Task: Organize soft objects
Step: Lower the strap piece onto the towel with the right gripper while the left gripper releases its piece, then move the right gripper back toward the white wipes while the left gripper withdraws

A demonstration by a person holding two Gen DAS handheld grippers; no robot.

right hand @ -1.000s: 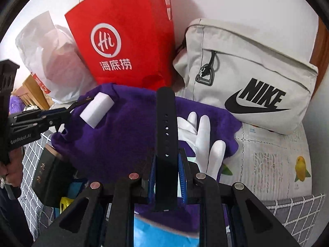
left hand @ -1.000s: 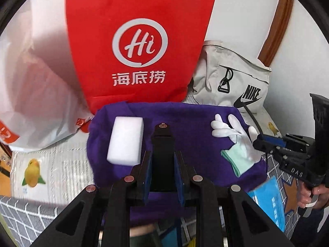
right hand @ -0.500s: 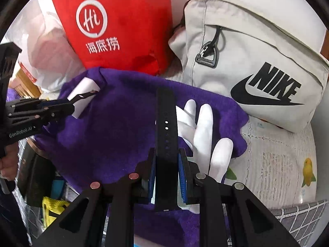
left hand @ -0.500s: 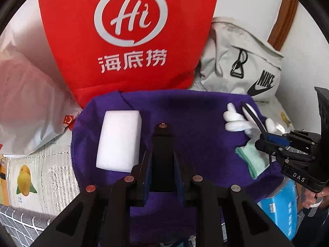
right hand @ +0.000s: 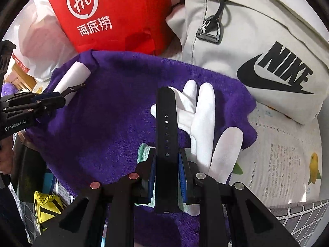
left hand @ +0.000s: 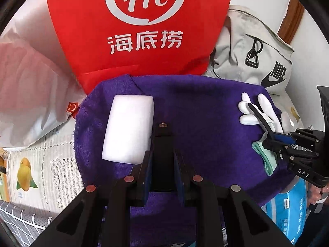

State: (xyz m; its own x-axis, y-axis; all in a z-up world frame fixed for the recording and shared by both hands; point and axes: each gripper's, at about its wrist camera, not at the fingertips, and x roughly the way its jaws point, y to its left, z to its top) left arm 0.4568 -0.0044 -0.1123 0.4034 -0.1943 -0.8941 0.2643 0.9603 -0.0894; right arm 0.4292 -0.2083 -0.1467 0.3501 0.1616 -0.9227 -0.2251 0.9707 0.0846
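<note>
Surface: purple towel is spread over a white fruit-print cloth, with a grey checked cover seen at the near edge.
Background: red bag and grey Nike bag are propped against a white wall; a white plastic bag is seen to the left of the red one.
Sponge: white block is laid on the towel's left part, just beside the left claw's tip.
Glove: white glove with a mint cuff is laid on the towel's right part, its fingers pointed toward the Nike bag.
Left claw: left claw is closed on a short black strap piece, held above the towel.
Right claw: right claw is closed on a black holed strap, which is held over the glove.
Contact: whether either strap touches the towel or glove cannot be told.
</note>
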